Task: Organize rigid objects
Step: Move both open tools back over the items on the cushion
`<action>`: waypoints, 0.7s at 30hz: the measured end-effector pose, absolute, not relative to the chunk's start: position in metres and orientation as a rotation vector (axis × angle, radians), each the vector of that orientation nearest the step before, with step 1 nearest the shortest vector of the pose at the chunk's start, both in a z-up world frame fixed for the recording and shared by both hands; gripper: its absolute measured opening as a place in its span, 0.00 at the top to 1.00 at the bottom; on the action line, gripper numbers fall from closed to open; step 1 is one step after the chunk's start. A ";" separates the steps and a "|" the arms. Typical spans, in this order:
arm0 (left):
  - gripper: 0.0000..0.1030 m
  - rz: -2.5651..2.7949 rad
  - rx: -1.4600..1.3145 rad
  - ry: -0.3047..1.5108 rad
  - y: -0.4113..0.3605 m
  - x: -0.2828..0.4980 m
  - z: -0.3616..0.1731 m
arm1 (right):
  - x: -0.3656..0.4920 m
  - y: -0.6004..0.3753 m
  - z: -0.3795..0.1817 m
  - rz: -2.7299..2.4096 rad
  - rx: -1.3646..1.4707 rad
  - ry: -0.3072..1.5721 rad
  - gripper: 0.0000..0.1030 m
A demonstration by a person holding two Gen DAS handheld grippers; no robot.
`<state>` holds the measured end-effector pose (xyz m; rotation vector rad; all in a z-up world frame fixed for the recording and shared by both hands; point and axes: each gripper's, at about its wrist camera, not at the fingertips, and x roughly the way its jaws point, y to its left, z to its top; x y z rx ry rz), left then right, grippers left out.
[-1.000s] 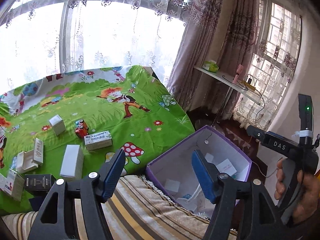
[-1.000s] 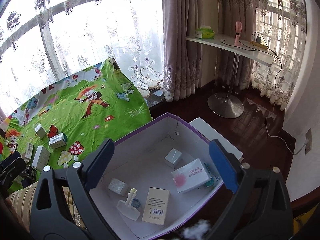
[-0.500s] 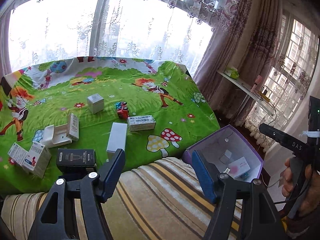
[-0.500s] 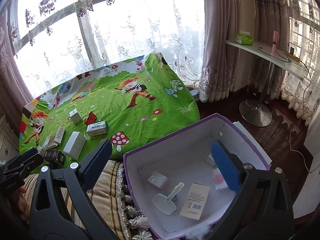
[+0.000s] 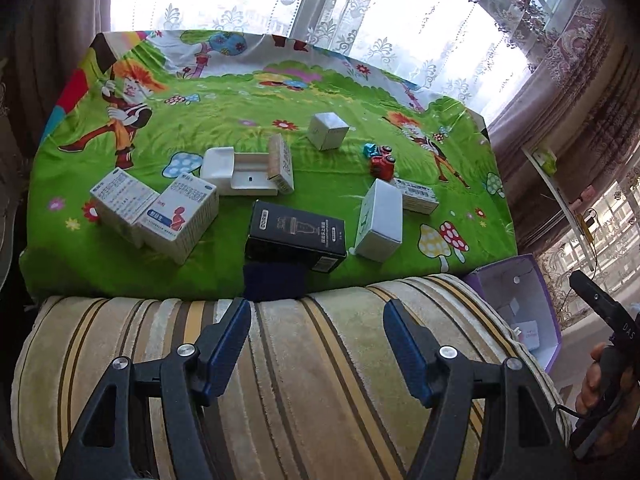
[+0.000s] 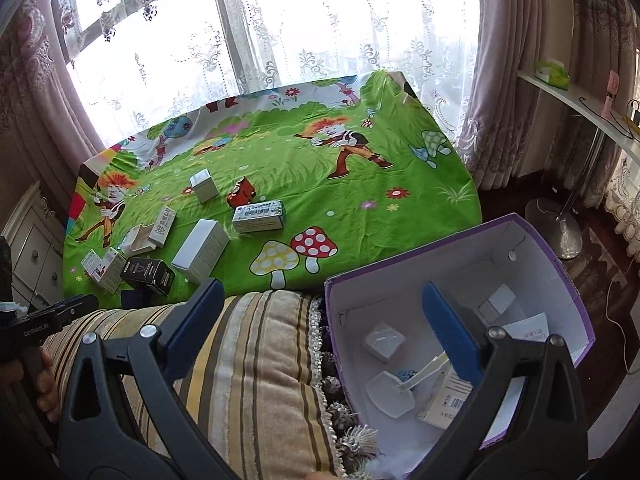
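Observation:
Several small boxes lie on the green cartoon sheet point(image 5: 240, 120): a black box point(image 5: 296, 234), a white box point(image 5: 380, 220), two medicine boxes point(image 5: 176, 216), a grey cube point(image 5: 327, 131), a red toy car point(image 5: 382, 164). The purple box point(image 6: 540, 248) at the right holds a few packs and a white scoop point(image 6: 394, 390). My left gripper point(image 5: 316, 340) is open and empty above the striped cushion point(image 5: 320, 380), short of the black box point(image 6: 146, 270). My right gripper point(image 6: 320, 328) is open and empty, over the cushion and the purple box's left wall.
A dark blue item point(image 5: 276, 282) sits at the sheet's near edge. A white shelf point(image 6: 580, 108) with small items stands at the right by curtains. A chair base point(image 6: 554, 232) is on the wooden floor beyond the purple box point(image 5: 532, 292).
My left gripper swung left from the purple box toward the boxes on the sheet. My right gripper drew back and left from over the purple box's inside. Both stayed open.

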<state>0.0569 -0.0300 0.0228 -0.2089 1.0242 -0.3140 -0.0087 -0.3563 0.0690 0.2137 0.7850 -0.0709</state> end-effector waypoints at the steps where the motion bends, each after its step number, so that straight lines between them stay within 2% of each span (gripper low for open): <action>1: 0.32 -0.313 -0.218 1.045 -0.029 0.059 0.019 | -0.006 -0.353 0.067 -0.062 0.211 0.795 0.03; 21: 0.32 -0.209 -0.119 1.278 -0.049 0.119 -0.031 | 0.049 -0.301 0.045 0.093 0.106 0.953 0.03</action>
